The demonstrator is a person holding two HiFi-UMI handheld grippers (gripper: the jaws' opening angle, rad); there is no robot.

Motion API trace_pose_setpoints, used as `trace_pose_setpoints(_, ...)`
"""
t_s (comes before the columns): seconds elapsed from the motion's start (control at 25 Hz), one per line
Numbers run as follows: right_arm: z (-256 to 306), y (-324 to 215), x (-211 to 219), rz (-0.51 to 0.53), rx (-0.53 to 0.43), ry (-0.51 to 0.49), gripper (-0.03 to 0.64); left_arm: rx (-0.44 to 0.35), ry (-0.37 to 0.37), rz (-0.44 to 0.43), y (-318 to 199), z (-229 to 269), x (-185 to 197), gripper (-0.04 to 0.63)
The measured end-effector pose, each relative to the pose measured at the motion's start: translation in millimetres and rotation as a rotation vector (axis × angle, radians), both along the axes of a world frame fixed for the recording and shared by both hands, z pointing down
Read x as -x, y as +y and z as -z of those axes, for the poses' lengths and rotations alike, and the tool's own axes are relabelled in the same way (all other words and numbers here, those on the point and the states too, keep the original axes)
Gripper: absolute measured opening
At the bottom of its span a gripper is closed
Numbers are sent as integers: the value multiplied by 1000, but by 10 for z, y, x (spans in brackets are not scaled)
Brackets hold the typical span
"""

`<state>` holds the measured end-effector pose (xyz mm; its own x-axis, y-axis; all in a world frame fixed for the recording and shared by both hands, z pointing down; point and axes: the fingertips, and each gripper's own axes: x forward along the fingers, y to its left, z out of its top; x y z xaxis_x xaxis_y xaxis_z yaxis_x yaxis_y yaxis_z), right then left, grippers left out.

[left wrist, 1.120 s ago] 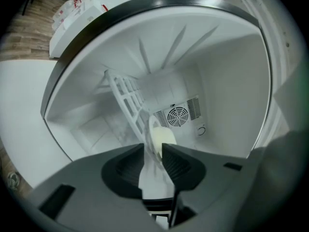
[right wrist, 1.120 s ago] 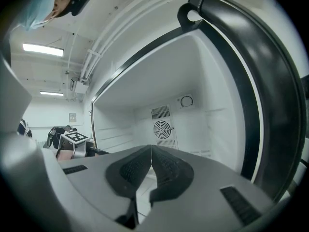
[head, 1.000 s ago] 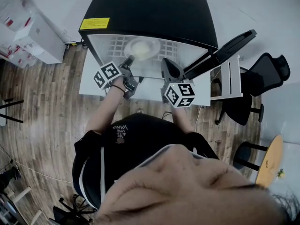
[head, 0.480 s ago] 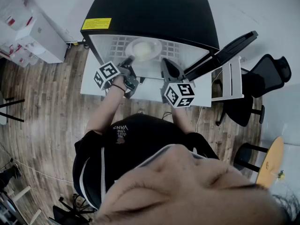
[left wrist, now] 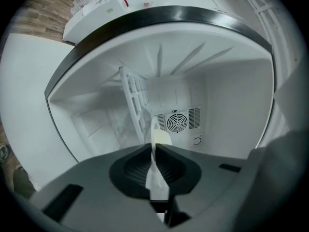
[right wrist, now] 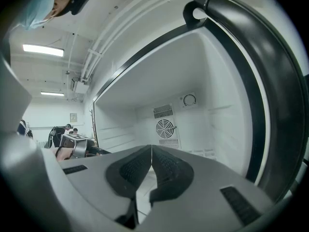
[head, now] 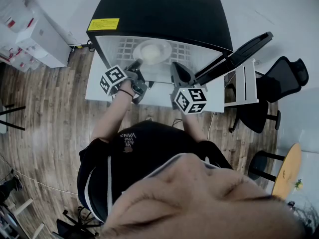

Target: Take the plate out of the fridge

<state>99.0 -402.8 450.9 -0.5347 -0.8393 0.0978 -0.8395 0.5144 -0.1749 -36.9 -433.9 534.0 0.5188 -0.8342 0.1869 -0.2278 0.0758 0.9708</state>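
White plate (head: 152,51) in the fridge (head: 164,14): left gripper (head: 138,63) at its 7 o'clock, jaws just been closing, now pinching the rim. Right gripper (head: 176,69) at 4 o'clock, clenched on nothing.

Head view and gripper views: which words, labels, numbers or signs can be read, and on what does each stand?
"VANS": white print on the black shirt, seen upside down; smaller lines beside it unreadable.
Yellow label on the fridge top: too small to read.
Red print on the white boxes: too blurred to read.
Gripper views: no readable text.
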Motion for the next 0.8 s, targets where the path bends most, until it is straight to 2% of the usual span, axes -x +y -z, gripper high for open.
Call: trace_pose_setpoints(0.8, -20, 125, 41, -5, 4, 7, 12, 4, 62, 6, 152, 16, 36, 34)
